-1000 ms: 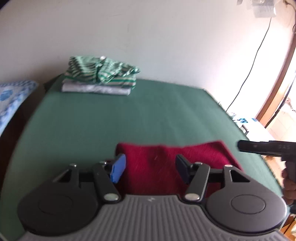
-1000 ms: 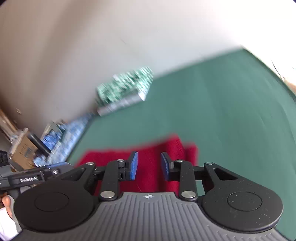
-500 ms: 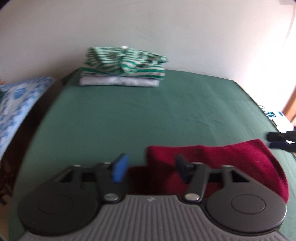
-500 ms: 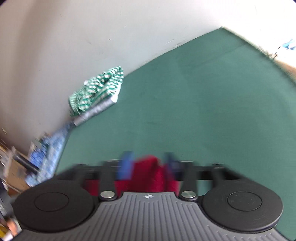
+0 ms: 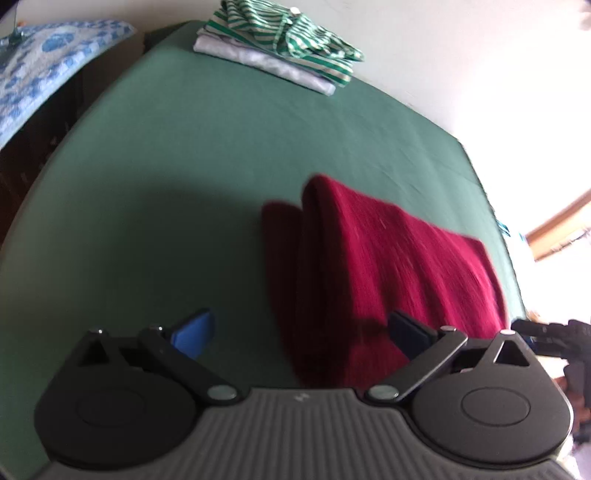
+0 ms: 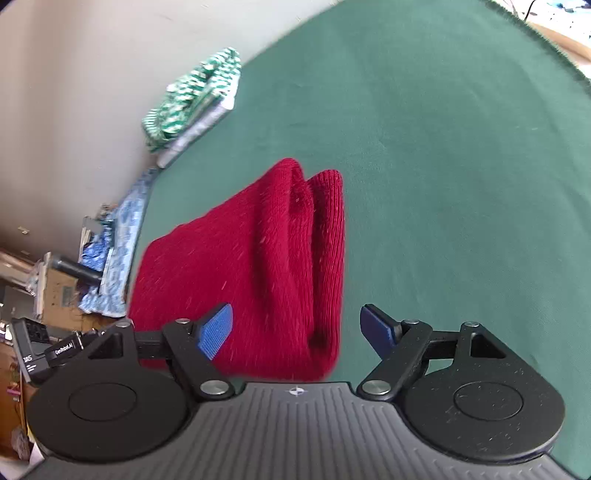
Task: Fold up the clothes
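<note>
Since the earlier frames, both grippers have released the red knit garment [image 6: 258, 258], which lies folded on the green surface [image 6: 443, 147]. Left gripper [image 5: 299, 332]: jaws opening wide; the garment's near end sits between them, toward the right-hand pad, with no pad pressing it. Right gripper [image 6: 295, 328]: jaws spread wide, the garment's near edge between them, ungripped.

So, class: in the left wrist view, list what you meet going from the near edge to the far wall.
left gripper, jaws opening with nothing pressed between them → red knitted garment → bare green table cover → folded pile with the green striped shirt on top.
</note>
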`<move>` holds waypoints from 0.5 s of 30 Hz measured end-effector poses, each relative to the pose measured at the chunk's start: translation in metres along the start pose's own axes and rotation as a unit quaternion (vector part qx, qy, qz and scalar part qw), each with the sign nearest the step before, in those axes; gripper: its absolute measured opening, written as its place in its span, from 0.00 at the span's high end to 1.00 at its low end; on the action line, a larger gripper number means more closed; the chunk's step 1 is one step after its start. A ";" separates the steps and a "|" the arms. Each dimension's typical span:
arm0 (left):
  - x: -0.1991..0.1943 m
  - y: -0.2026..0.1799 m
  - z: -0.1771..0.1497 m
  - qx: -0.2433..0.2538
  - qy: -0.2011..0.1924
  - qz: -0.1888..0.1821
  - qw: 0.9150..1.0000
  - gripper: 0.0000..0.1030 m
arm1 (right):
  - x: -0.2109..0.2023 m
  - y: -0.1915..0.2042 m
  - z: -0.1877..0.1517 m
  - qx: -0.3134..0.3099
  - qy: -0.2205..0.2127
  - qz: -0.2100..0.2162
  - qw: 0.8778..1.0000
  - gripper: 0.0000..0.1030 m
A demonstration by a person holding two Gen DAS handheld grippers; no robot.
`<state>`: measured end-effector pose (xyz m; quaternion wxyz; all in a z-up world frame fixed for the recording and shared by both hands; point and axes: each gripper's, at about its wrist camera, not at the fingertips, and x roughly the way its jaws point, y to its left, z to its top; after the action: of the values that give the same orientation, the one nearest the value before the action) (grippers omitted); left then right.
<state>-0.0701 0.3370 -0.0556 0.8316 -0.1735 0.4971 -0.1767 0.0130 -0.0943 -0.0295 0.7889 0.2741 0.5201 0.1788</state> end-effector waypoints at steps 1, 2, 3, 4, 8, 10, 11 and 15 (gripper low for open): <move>-0.003 0.002 -0.005 -0.003 0.008 -0.007 1.000 0.02 | 0.003 0.000 -0.004 0.011 0.006 0.003 1.000 0.22; -0.006 0.004 -0.010 -0.006 0.016 -0.014 1.000 0.02 | 0.007 0.000 -0.009 0.022 0.013 0.007 1.000 0.22; -0.007 0.006 -0.014 -0.009 0.023 -0.023 0.999 0.02 | 0.009 -0.002 -0.012 0.037 0.016 0.012 0.999 0.22; -0.005 0.008 -0.015 -0.016 0.022 -0.034 0.999 0.02 | 0.006 -0.014 -0.012 0.065 0.010 0.024 0.998 0.22; 0.018 0.016 -0.013 -0.077 0.048 -0.074 0.993 0.02 | -0.012 -0.064 0.003 0.161 0.001 0.045 0.986 0.22; 0.023 0.018 -0.014 -0.089 0.052 -0.082 0.991 0.01 | -0.012 -0.065 0.007 0.162 0.005 0.045 0.986 0.22; 0.023 0.018 -0.015 -0.090 0.048 -0.084 0.991 0.02 | -0.010 -0.062 0.006 0.158 0.006 0.044 0.986 0.22; 0.027 0.023 -0.009 -0.100 0.034 -0.102 0.989 0.01 | -0.004 -0.063 0.013 0.163 -0.006 0.068 0.984 0.22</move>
<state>-0.0638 0.3440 -0.0910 0.7704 -0.2993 0.5200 -0.2156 0.0232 -0.1492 -0.0619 0.7229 0.4349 0.5175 0.1430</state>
